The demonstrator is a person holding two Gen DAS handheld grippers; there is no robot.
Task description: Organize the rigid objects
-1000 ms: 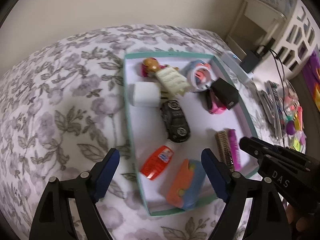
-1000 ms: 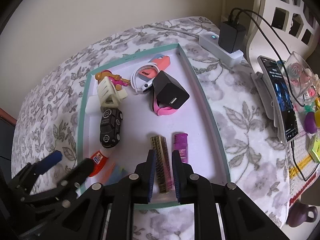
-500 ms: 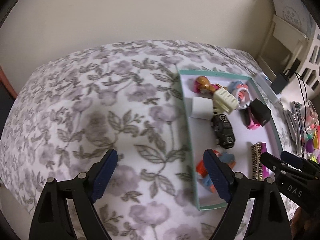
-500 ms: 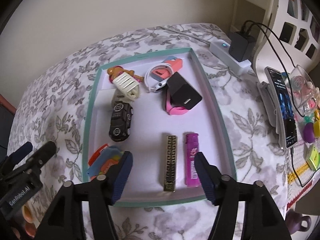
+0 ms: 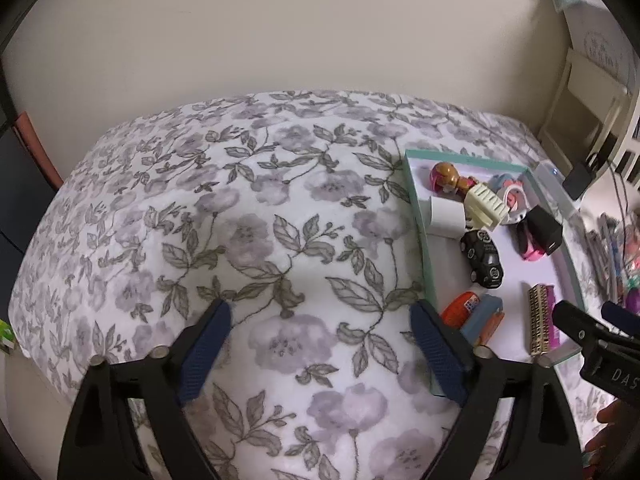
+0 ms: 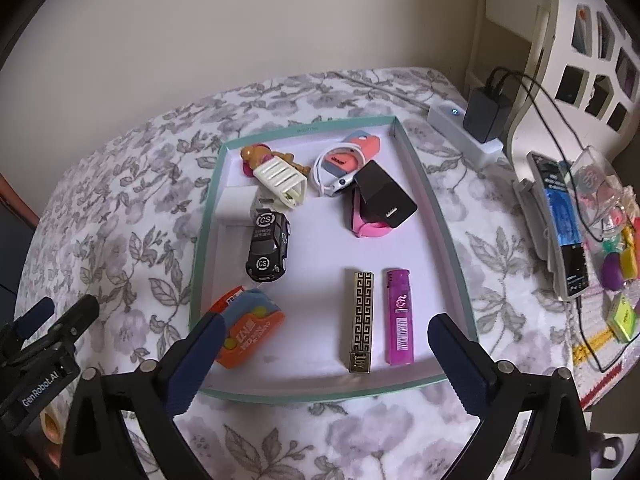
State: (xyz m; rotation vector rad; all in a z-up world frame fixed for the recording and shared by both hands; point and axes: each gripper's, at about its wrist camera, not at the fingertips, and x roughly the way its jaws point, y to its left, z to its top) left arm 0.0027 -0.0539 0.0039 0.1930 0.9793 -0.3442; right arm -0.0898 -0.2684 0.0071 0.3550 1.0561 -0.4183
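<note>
— Right, where do we stand with our right gripper (image 6: 324,330)?
— We hold it above the near end of the teal-rimmed tray (image 6: 427,184). Its jaws have just been opening and now gape wide, with nothing pressed between the pads. Below the gap lie the gold patterned lighter (image 6: 360,320) and the purple lighter (image 6: 398,316), side by side and flat on the tray floor, not touching.
— And our left gripper (image 5: 322,348)?
— Also spread wide, having just been opening a little further, and empty. We have it over the bare flowered bedspread (image 5: 240,220), left of the tray; its right finger overlaps the tray's near corner in that view.
— What else do we see in the tray?
— Near the left front corner, an orange and blue toy (image 6: 252,330) partly over a red bottle (image 5: 460,308). Behind them a black toy car (image 6: 268,246), then a white cube (image 5: 444,216), a cream clip (image 6: 282,184) and a small doll (image 6: 256,156). On the right side, a black charger (image 6: 384,194) rests on a pink thing (image 6: 370,226), beside a coiled white cable (image 6: 332,176).
— Outside it?
— A phone (image 6: 564,224) lies well off to the right.
</note>
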